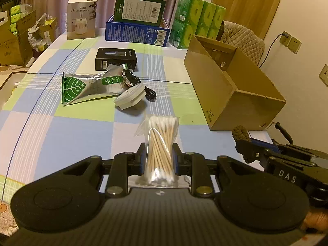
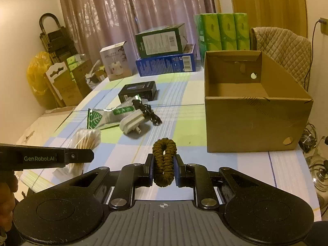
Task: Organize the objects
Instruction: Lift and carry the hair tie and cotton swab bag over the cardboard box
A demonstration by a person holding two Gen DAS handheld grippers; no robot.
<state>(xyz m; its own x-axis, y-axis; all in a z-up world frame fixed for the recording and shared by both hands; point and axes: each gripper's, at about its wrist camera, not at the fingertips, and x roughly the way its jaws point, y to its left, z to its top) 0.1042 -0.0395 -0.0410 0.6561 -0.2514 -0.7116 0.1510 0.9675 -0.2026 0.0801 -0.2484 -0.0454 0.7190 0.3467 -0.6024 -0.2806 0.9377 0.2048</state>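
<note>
The left tongs (image 1: 159,155) are clamped on a bag of cotton swabs (image 1: 161,149), lifted over the checked counter (image 1: 71,135). The right tongs (image 2: 164,167) pinch a brown scrunchie (image 2: 164,162). Both pickups look done; the open cardboard box (image 2: 256,121) stands ahead and right of both tongs, so next comes carrying each over its rim and releasing.

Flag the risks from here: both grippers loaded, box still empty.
1. The left gripper pinches the cotton swab bag mid-length through slippery plastic; it could slide out on the way.
2. The right gripper squeezes a soft brown hair tie, which may cling to a pad on release.
3. The cardboard box has tall walls and sits near the table edge; a low approach might clip the rim or shove it.
</note>
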